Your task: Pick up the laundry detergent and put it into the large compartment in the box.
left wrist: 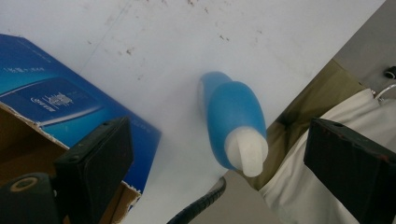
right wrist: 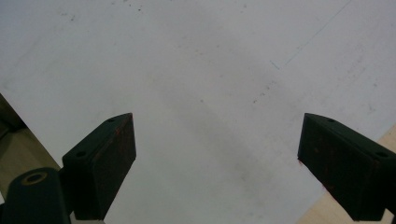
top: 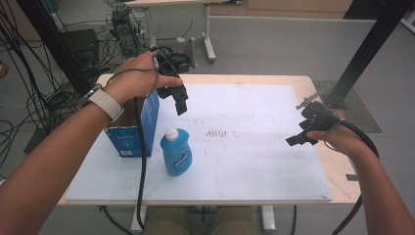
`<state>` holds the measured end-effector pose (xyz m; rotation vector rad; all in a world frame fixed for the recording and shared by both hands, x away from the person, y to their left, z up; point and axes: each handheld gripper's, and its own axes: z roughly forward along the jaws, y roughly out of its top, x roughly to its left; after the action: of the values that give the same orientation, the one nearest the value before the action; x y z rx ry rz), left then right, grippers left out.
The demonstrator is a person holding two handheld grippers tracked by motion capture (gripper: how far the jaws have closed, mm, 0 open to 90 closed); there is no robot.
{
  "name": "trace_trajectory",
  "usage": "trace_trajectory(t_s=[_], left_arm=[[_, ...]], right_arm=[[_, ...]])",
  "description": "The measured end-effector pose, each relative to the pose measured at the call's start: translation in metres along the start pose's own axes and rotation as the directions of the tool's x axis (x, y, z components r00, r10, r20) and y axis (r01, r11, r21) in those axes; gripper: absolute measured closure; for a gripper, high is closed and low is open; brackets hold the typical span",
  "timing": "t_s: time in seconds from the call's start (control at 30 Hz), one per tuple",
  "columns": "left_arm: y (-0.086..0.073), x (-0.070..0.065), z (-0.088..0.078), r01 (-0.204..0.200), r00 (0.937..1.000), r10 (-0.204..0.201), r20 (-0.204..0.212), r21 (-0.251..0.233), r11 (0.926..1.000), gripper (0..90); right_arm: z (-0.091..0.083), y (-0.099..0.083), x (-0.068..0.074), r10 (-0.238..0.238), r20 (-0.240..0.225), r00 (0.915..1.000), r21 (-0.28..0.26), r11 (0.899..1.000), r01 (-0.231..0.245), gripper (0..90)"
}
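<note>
A blue bottle (top: 176, 154) with a white cap stands upright on the white board (top: 254, 147), left of centre. Just to its left sits an open blue cardboard box (top: 134, 127). My left gripper (top: 179, 100) hangs open above and behind the bottle, over the box's right edge. In the left gripper view the bottle (left wrist: 238, 123) lies between the wide-apart jaws (left wrist: 215, 163), well below them, and the box (left wrist: 70, 112) is at the left. My right gripper (top: 299, 139) is open over the board's right edge, nothing between its jaws (right wrist: 217, 163).
The board lies on a wooden table (top: 337, 171). The box's brown inside (top: 128, 113) faces up. A cable (top: 143, 166) trails from the left gripper down past the bottle and over the front edge. Faint dark marks (top: 215, 132) stain the board's middle. A black post (top: 372, 44) stands at the back right.
</note>
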<state>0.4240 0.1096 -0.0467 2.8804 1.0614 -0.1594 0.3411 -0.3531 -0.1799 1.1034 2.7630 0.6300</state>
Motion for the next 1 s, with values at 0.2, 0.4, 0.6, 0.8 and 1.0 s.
trace_trajectory(t_s=[0.2, 0.4, 0.6, 0.8, 1.0], left_arm=[[-0.002, -0.004, 0.003, 0.028, 0.9995, -0.028, -0.011, 0.007, 0.9996, 8.9], [-0.005, -0.006, 0.006, 0.036, 0.9993, -0.036, -0.006, 0.009, 0.9993, 8.9], [-0.008, -0.009, 0.013, 0.047, 0.9989, -0.047, -0.008, 0.012, 0.9988, 8.9], [-0.012, -0.013, 0.015, 0.062, 0.9979, -0.061, -0.021, 0.007, 0.9981, 9.0], [-0.012, -0.016, 0.019, 0.083, 0.9964, -0.082, -0.023, 0.023, 0.9963, 9.3]], right_arm=[[0.001, 0.001, 0.001, -0.005, 0.001, 1.0000, 0.002, 1.000, 0.005, 11.4], [0.002, 0.000, 0.001, -0.004, 0.003, 1.0000, 0.002, 1.000, 0.004, 11.4], [0.003, -0.001, 0.003, -0.004, 0.004, 1.0000, 0.004, 1.000, 0.004, 11.4], [0.002, -0.003, 0.004, -0.002, 0.005, 1.0000, 0.000, 1.000, 0.002, 11.4], [0.003, -0.004, 0.005, -0.004, 0.004, 1.0000, -0.007, 1.000, 0.004, 11.3]])
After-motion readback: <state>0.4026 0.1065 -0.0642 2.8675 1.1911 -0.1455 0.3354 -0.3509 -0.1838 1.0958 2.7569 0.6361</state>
